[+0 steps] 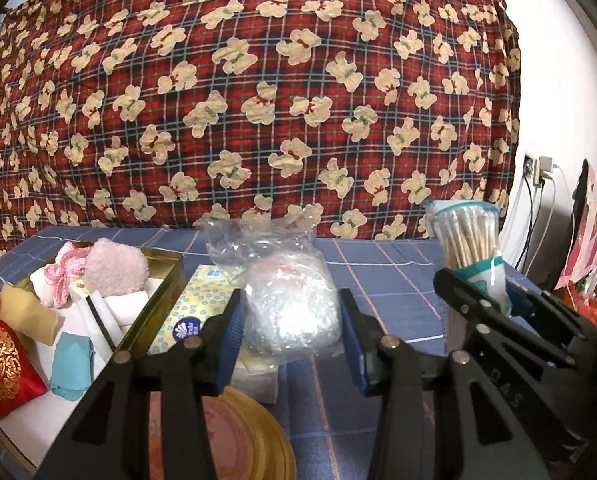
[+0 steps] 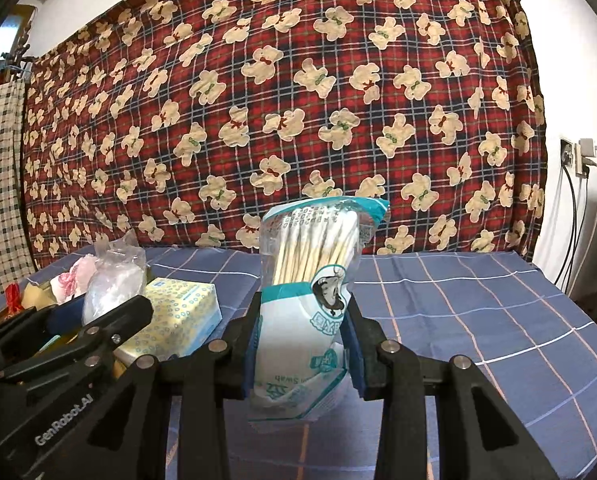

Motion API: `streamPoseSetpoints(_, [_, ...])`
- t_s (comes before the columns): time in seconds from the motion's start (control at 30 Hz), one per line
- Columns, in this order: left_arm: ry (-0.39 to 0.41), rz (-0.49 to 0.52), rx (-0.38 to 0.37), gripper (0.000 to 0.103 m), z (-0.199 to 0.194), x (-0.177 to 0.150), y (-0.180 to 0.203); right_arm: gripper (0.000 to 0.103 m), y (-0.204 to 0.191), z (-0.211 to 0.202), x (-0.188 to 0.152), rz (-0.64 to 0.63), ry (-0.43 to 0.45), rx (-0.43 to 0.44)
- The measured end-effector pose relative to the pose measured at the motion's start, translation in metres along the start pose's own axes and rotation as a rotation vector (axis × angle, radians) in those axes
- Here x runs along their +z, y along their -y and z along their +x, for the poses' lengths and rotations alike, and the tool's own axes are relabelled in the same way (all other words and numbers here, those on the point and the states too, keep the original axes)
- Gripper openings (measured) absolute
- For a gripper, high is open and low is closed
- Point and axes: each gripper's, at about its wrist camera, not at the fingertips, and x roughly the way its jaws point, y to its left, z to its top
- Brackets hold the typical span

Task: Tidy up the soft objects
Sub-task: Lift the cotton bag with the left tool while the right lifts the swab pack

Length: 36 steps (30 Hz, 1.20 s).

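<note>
left gripper (image 1: pixel 292 326) clamped clear plastic bag (image 1: pixel 288 304); right gripper (image 2: pixel 303 344) gripped cotton swab pack (image 2: pixel 312 280) upright above blue checked cloth (image 2: pixel 478 312)

Both wrist views low, close, facing teddy-print quilt (image 1: pixel 258 92), sharing blue tablecloth (image 2: pixel 478 308)

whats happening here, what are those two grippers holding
A person is sorting soft items with two tools. The left hand-held gripper clamps a clear plastic bag, and the right hand-held gripper clamps a cotton swab pack upright. Both are over the blue checked cloth, beside a gold tray of small items.
</note>
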Motion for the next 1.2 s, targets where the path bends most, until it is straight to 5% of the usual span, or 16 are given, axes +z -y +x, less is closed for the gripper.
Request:
streamPoseSetpoints(0.8, [-0.006, 0.013, -0.070, 0.044, -0.025, 0.021, -0.020, 0.039, -0.030, 0.010, 0.029, 0.006, 0.002, 0.053])
streamPoseSetpoints(1.2, [0.014, 0.012, -0.017, 0.044, -0.045, 0.043, -0.054, 0.039, -0.058, 0.010, 0.057, -0.005, 0.012, 0.125])
